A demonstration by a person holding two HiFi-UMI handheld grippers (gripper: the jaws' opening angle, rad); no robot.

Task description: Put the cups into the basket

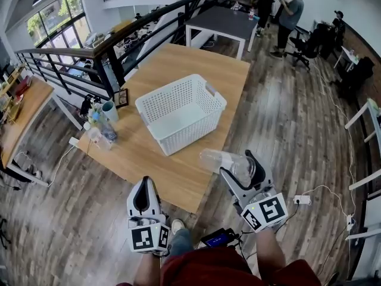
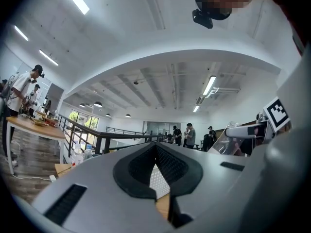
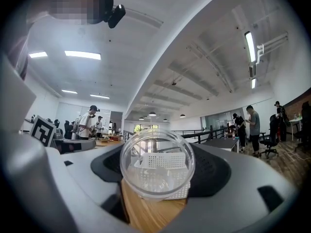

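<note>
Right tool (image 1: 241, 170) is clamping a clear plastic cup (image 1: 223, 161) between its pads, jaws standing wide around the cup's body. The cup is lying on its side, pointing away from the person toward the basket, and is hanging over the near edge of the wooden counter (image 1: 149, 154). In the right gripper view the cup (image 3: 157, 163) is filling the gap between the pads of the right tool (image 3: 157, 171), its round end facing the camera and the basket's mesh showing through it.

Left tool (image 1: 144, 186) is hanging just off the counter's near edge, well apart from the cup. In the left gripper view the left tool (image 2: 156, 152) is showing its tips together and nothing gripped; a sliver of basket mesh is showing through the slot.

White perforated basket (image 1: 193, 137) is sitting mid-counter, turned at an angle, with no cup showing inside.

A pale mug (image 1: 110, 111) and some bottles (image 1: 101, 133) are crowding the counter's left corner. People (image 1: 290, 11) are standing in the background.
</note>
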